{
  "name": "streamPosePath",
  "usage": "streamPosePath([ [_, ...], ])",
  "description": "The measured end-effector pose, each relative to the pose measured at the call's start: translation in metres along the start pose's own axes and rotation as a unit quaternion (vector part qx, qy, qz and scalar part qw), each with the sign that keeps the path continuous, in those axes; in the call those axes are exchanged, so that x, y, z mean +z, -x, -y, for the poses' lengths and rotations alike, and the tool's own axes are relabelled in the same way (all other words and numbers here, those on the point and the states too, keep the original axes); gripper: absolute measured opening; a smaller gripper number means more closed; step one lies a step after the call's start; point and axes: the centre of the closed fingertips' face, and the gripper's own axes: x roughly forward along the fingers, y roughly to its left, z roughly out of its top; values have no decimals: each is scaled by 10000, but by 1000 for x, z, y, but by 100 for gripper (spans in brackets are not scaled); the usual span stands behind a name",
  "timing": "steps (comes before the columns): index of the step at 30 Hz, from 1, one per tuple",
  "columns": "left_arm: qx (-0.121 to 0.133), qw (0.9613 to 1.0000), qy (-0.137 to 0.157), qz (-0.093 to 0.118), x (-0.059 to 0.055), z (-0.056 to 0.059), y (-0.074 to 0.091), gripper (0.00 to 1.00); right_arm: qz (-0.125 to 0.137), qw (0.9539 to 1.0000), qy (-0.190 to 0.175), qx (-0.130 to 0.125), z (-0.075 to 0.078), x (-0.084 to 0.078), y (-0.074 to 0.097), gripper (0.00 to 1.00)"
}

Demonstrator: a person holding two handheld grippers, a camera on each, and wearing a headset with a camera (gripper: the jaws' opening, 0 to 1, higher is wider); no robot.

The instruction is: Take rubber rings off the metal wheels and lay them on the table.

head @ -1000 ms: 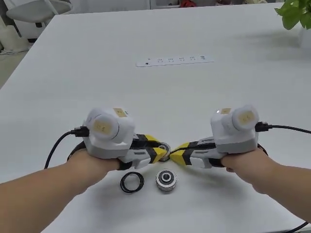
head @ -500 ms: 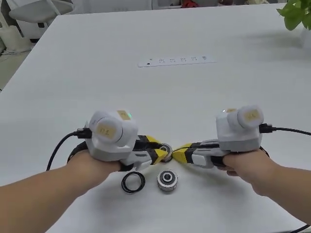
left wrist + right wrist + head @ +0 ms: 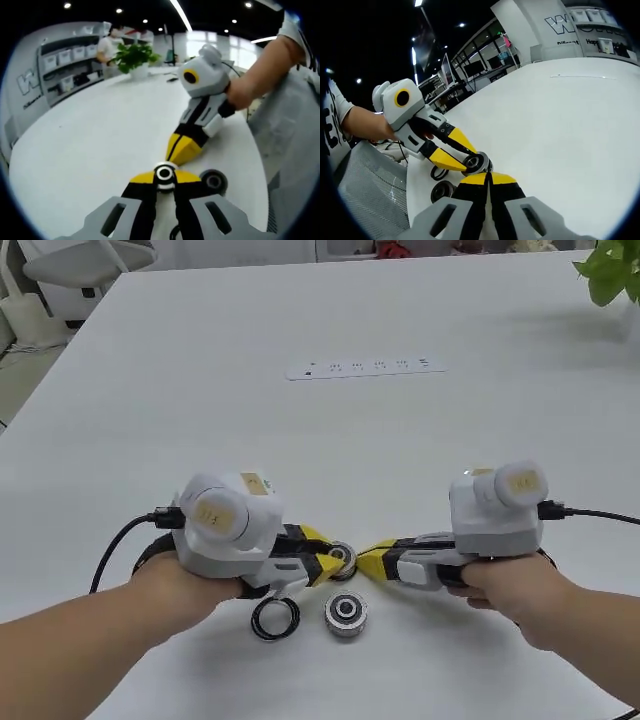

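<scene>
**Fig.** We clamped a metal wheel [image 3: 340,556] in the left claw [image 3: 325,562]. The right claw [image 3: 365,562], tips together, touched its 3 o'clock rim, as a second before: no progress. A freed rubber ring [image 3: 274,617] lay at 7 o'clock on the tabletop [image 3: 300,440].

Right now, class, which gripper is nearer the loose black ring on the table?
Left. The left gripper is just beyond the black ring; the right gripper lies farther off to its right.
</scene>
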Motion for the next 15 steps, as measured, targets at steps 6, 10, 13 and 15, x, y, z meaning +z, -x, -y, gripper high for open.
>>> streamPosePath([
  [6, 76, 10000, 18, -11, 1, -1, -1, 12, 276, 9992, -288, 30, -4, 10, 4, 0],
  [10, 117, 9999, 47, -9, 2, -1, -3, 12, 344, 9988, -360, 34, -5, 12, 6, 0],
  [13, 162, 9998, 77, -3, 3, -1, -5, 12, 355, 9987, -361, 28, -4, 14, 7, 0],
  [15, 183, 9998, 86, -8, 4, -1, -6, 12, 355, 9987, -377, 23, -3, 14, 7, 0],
])
